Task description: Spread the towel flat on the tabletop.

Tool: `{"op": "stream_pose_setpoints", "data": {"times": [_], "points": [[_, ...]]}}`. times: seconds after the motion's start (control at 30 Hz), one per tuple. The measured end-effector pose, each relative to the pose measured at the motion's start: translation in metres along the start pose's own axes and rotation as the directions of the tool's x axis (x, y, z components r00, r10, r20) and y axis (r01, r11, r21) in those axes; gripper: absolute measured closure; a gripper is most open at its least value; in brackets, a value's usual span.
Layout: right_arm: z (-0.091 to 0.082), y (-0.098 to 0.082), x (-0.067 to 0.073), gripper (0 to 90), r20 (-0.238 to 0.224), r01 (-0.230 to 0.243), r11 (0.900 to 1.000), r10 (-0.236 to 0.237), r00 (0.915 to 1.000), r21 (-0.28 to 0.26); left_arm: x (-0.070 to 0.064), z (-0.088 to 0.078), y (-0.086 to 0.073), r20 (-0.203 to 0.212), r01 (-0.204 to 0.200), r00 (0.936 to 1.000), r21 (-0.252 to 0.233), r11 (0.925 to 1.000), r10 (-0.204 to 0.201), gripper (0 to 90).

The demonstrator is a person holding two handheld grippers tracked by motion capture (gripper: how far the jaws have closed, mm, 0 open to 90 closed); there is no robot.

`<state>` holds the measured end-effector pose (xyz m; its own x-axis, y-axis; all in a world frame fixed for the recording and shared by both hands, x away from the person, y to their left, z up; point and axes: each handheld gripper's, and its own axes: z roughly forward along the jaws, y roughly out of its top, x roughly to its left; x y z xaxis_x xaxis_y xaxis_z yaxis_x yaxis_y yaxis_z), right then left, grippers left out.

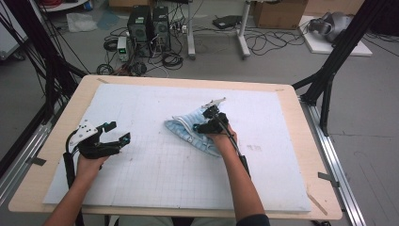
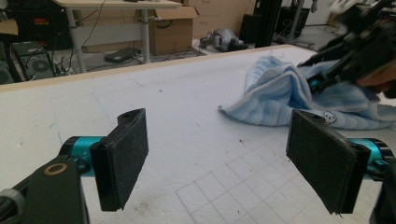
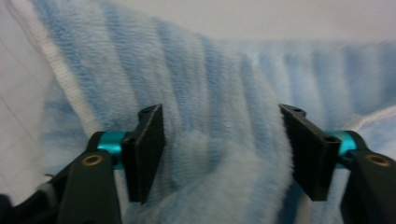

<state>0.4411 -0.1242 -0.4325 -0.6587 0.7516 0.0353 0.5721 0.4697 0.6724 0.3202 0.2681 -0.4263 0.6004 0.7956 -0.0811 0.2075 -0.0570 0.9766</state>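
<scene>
Blue striped towel (image 1: 192, 130) lies crumpled near the middle of the white gridded mat (image 1: 155, 174), right of centre. Right gripper (image 1: 203, 123) is down on the towel, jaws apart with a soft ridge of towel (image 3: 219, 154) bulging between them; pads do not look to be pressing it. Left gripper (image 1: 117, 133) rests at the mat's left side, well apart from the towel, jaws wide with nothing between them.

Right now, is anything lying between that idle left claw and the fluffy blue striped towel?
Nothing visible. The left claw stands open over bare white gridded board, and the crumpled light-blue striped towel lies beyond it with only open surface between. The right claw is already down on the towel, jaws apart.
</scene>
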Motion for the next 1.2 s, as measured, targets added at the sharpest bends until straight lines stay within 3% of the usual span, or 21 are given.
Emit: {"op": "stream_pose_setpoints", "data": {"times": [0.03, 0.07, 0.1, 0.13, 0.2, 0.27, 0.3, 0.37, 0.4, 0.43, 0.5, 0.57, 0.6, 0.63, 0.7, 0.73, 0.83, 0.93, 1.0, 1.03, 1.2], "points": [[0.003, 0.0, 0.001, 40.4, 0.003, 0.001, 1.0, -0.001, 1.0, -0.004, 0.001, 0.0, 0.0, 0.0, 0.001, 1.0, 0.001, 1.0, -0.001, 21.3], [0.002, 0.001, 0.001, 63.6, -0.028, -0.005, 1.0, 0.005, 0.9996, -0.011, 0.001, 0.0, 0.0, -0.002, 0.002, 1.0, -0.001, 1.0, -0.002, 21.3], [0.002, 0.001, 0.001, 63.6, -0.028, -0.005, 1.0, 0.005, 0.9996, -0.011, 0.002, -0.001, 0.0, -0.004, 0.003, 1.0, -0.001, 1.0, -0.003, 21.3], [0.0, 0.001, 0.002, 74.1, -0.057, -0.01, 1.0, 0.009, 0.9983, -0.004, 0.002, -0.001, 0.0, -0.004, 0.004, 1.0, -0.002, 1.0, -0.004, 21.3], [-0.001, 0.0, 0.006, 78.2, -0.132, 0.008, 1.0, -0.008, 0.9912, 0.001, 0.003, -0.002, 0.001, -0.009, 0.0, 1.0, -0.006, 1.0, 0.0, 21.7], [-0.001, -0.001, 0.011, 78.6, -0.213, 0.013, 1.0, -0.011, 0.977, 0.005, 0.005, -0.004, 0.003, -0.018, 0.003, 0.9998, -0.013, 0.9999, -0.004, 21.7], [-0.001, -0.001, 0.011, 78.6, -0.213, 0.013, 1.0, -0.011, 0.977, 0.005, 0.006, -0.005, 0.003, -0.022, 0.007, 0.9997, -0.017, 0.9998, -0.007, 21.7], [0.0, -0.002, 0.02, 78.5, -0.307, 0.022, 1.0, -0.022, 0.9516, -0.003, 0.008, -0.006, 0.003, -0.028, 0.011, 0.9996, -0.02, 0.9997, -0.011, 21.7], [-0.001, -0.002, 0.035, 78.4, -0.403, 0.043, 0.999, -0.045, 0.9142, -0.013, 0.009, -0.006, 0.003, -0.03, 0.014, 0.9994, -0.022, 0.9997, -0.015, 21.6], [-0.001, -0.001, 0.043, 77.9, -0.429, 0.054, 0.998, -0.057, 0.9013, -0.02, 0.009, -0.006, 0.003, -0.031, 0.014, 0.9994, -0.021, 0.9997, -0.014, 21.6], [-0.002, 0.0, 0.051, 75.7, -0.436, 0.078, 0.996, -0.084, 0.8958, -0.031, 0.009, -0.006, 0.003, -0.031, 0.013, 0.9994, -0.019, 0.9997, -0.013, 21.6], [-0.005, 0.003, 0.06, 65.6, -0.398, 0.117, 0.992, -0.125, 0.9091, -0.043, 0.009, -0.006, 0.003, -0.028, 0.01, 0.9996, -0.017, 0.9998, -0.01, 21.6], [-0.01, 0.007, 0.059, 52.9, -0.393, 0.096, 0.993, -0.116, 0.9121, -0.07, 0.009, -0.007, 0.003, -0.029, 0.007, 0.9996, -0.014, 0.9999, -0.007, 21.6], [-0.014, 0.01, 0.057, 49.9, -0.392, 0.077, 0.993, -0.107, 0.9135, -0.093, 0.008, -0.006, 0.004, -0.029, 0.006, 0.9995, -0.014, 0.9999, -0.007, 21.6], [-0.023, 0.017, 0.052, 46.7, -0.379, 0.061, 0.986, -0.116, 0.9179, -0.154, 0.008, -0.006, 0.004, -0.03, 0.007, 0.9995, -0.015, 0.9999, -0.007, 21.7], [-0.023, 0.017, 0.052, 46.7, -0.379, 0.061, 0.986, -0.116, 0.9179, -0.154, 0.008, -0.006, 0.003, -0.031, 0.005, 0.9995, -0.015, 0.9999, -0.006, 21.7], [-0.029, 0.031, 0.049, 44.9, -0.311, 0.089, 0.977, -0.147, 0.9388, -0.194, 0.008, -0.005, 0.003, -0.03, 0.005, 0.9995, -0.012, 0.9999, -0.005, 21.6], [-0.017, 0.044, 0.05, 44.2, -0.267, 0.123, 0.977, -0.166, 0.9492, -0.172, 0.009, -0.005, 0.003, -0.034, 0.004, 0.9994, -0.01, 0.9999, -0.005, 21.7], [0.008, 0.053, 0.058, 42.8, -0.249, 0.196, 0.975, -0.218, 0.9438, -0.108, 0.009, -0.006, 0.003, -0.036, 0.006, 0.9993, -0.012, 0.9999, -0.007, 21.7], [0.008, 0.053, 0.058, 42.8, -0.249, 0.196, 0.975, -0.218, 0.9438, -0.108, 0.01, -0.006, 0.003, -0.039, 0.005, 0.9992, -0.013, 0.9999, -0.006, 21.7], [0.052, 0.056, 0.071, 43.9, -0.288, 0.245, 0.97, -0.233, 0.9287, 0.004, 0.012, -0.009, 0.003, -0.047, 0.014, 0.9988, -0.017, 0.9997, -0.015, 21.7]]}}
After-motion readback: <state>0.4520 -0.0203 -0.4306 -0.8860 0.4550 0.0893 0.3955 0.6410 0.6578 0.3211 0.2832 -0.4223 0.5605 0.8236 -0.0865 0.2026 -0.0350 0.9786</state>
